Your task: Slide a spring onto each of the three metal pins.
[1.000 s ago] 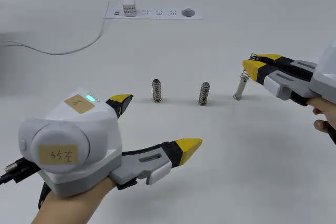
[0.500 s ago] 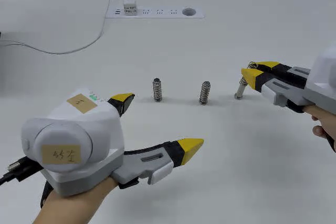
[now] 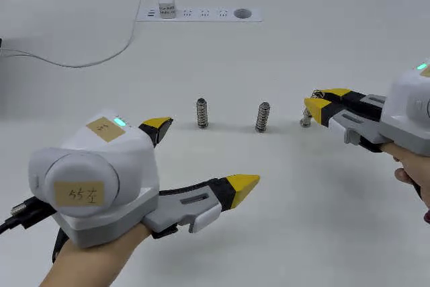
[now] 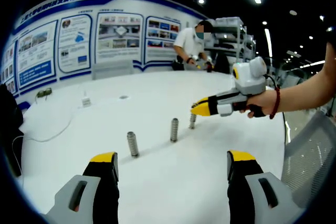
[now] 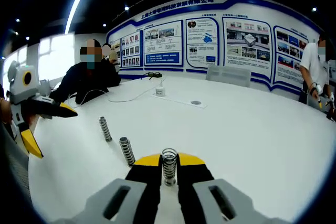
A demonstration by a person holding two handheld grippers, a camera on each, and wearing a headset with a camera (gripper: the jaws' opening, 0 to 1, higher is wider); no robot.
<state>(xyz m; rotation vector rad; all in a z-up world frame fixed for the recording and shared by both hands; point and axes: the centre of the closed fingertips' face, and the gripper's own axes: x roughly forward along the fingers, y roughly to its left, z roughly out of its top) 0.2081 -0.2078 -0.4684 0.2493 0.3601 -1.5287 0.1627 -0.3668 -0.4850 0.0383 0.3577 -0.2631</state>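
Two metal pins stand in a row, each wearing a spring: the left one (image 3: 201,113) and the middle one (image 3: 262,117). A third pin (image 3: 306,119) stands at the right end, mostly hidden behind my right gripper (image 3: 321,101). In the right gripper view that gripper (image 5: 168,170) is shut on a third spring (image 5: 168,157), which stands upright over the pin. My left gripper (image 3: 199,154) hovers open near the front left, well short of the row, with nothing between its jaws (image 4: 171,158).
A white power strip (image 3: 199,15) with a plugged charger and a cable lies at the back of the white table. People stand and sit beyond the table's far edges. Bare tabletop lies between the grippers and the pins.
My right gripper has moved down and slightly left with the spring, lowering it along the third pin, which now hides behind the jaws. The left gripper has barely moved.
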